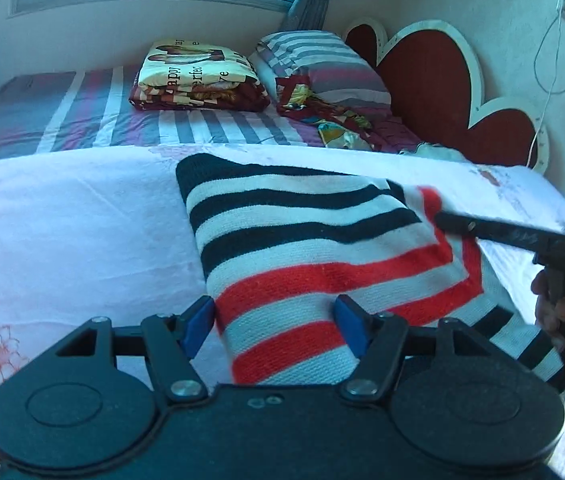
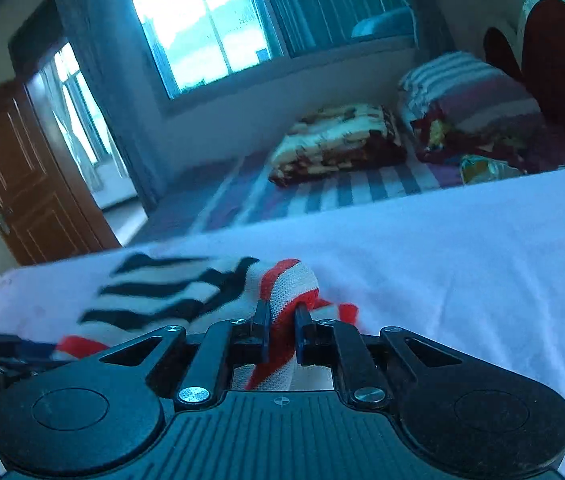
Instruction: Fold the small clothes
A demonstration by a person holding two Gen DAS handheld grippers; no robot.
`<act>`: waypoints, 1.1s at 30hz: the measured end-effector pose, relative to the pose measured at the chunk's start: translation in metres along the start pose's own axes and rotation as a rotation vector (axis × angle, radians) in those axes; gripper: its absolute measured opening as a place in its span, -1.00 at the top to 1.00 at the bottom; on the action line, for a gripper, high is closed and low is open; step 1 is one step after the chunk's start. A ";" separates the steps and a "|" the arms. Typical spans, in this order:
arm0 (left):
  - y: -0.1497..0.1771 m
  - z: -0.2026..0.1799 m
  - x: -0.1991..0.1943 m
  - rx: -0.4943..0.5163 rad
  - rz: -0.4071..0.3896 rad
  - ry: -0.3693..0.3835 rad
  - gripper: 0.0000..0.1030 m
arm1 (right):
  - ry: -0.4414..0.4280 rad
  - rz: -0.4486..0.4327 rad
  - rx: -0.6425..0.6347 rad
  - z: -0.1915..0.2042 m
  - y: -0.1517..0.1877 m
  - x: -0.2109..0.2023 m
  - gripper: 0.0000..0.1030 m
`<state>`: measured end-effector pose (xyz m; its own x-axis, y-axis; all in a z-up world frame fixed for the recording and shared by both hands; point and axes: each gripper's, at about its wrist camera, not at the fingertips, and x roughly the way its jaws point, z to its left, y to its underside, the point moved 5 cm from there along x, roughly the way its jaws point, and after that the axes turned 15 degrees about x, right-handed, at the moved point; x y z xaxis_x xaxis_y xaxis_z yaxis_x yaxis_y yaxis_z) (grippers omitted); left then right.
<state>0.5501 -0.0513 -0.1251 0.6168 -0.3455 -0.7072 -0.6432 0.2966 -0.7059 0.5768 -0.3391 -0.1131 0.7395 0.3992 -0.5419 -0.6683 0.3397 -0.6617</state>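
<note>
Sweater [image 1: 314,264]: striped knit on the pink sheet [image 1: 74,216]; long axis from near edge toward the bed [image 1: 94,120].
Left gripper [image 1: 274,324]: jaws apart, straddling the near end, pads not pressing.
Right gripper [image 2: 282,332]: pinching a red-and-white fold.
Right wrist view only: door [image 2: 22,176].

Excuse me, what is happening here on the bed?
A person is folding a small knitted garment with black, white and red stripes on a pale pink floral sheet, using two handheld grippers. The right gripper is shut on a bunched red-and-white part of the garment. The left gripper stands open, with the near end of the garment between its blue pads.
</note>
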 end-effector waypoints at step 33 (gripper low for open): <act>0.041 0.010 -0.029 -0.259 0.058 0.253 -0.50 | -0.211 0.304 0.514 -0.042 0.029 -0.061 -0.69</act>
<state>0.5108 -0.0202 -0.1338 0.4646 -0.5537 -0.6910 -0.7875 0.0985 -0.6084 0.5163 -0.3895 -0.1210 0.5143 0.6837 -0.5177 -0.8377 0.5298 -0.1326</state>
